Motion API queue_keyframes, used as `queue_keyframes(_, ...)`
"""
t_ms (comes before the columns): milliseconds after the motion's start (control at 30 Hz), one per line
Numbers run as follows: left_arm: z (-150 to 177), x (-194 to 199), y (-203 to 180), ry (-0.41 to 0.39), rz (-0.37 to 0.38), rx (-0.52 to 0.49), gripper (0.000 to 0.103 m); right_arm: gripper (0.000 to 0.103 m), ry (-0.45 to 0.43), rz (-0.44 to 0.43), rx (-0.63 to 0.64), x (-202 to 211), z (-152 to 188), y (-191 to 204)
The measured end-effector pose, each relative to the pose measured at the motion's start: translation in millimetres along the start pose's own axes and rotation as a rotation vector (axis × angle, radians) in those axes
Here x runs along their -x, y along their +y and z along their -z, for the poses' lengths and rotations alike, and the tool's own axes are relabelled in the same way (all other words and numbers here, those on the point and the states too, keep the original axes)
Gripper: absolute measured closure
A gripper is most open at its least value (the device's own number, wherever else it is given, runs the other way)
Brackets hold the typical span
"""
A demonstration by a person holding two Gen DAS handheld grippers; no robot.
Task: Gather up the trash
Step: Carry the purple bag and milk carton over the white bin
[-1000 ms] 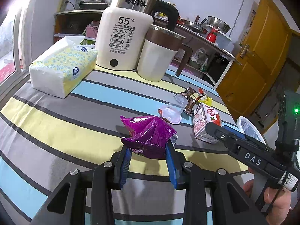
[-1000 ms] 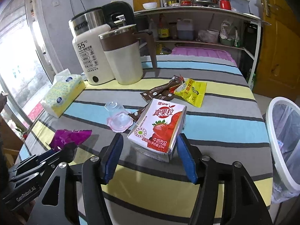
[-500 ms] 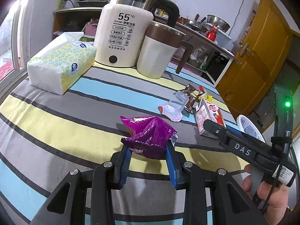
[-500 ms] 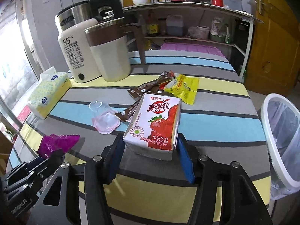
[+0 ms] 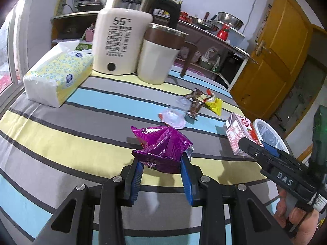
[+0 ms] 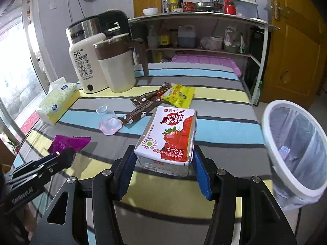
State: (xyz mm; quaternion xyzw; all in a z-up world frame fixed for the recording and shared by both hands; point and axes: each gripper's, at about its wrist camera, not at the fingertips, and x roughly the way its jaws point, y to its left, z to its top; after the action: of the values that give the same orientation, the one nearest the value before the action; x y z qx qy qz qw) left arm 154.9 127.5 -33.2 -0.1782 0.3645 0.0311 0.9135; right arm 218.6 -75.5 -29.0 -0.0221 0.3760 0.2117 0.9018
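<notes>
My left gripper [image 5: 161,163] is shut on a crumpled purple snack wrapper [image 5: 161,145] and holds it above the striped table [image 5: 61,143]. My right gripper [image 6: 164,161] is shut on a strawberry milk carton [image 6: 169,136], lifted off the table; carton and gripper also show in the left wrist view [image 5: 241,134]. A white bin with a clear liner [image 6: 294,147] stands just past the table's right edge. On the table lie a clear plastic cup [image 6: 109,120], brown sachets [image 6: 143,108] and a yellow packet [image 6: 177,96].
A white kettle [image 5: 120,38] and a brown-and-cream jug [image 5: 159,55] stand at the back of the table, with a tissue pack [image 5: 57,75] to their left. A shelf with kitchenware [image 6: 204,30] and a yellow door [image 6: 296,40] lie behind.
My right gripper has lifted the milk carton off the table and moved it right, closer to the bin. The left gripper keeps hold of the purple wrapper, raised slightly.
</notes>
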Motion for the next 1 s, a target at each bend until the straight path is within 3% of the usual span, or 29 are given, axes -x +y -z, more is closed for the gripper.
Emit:
queue_keyframes(467,7,5,-70,0.016,0.055,-0.124,0.067,0.048,-0.055,0.01,-0.04,56,23,-42)
queue_keyframes(1000,2,-8,-148,0.026,0.14,-0.255,0.067,0.048,-0.106,0.064,-0.105,88,28,-97)
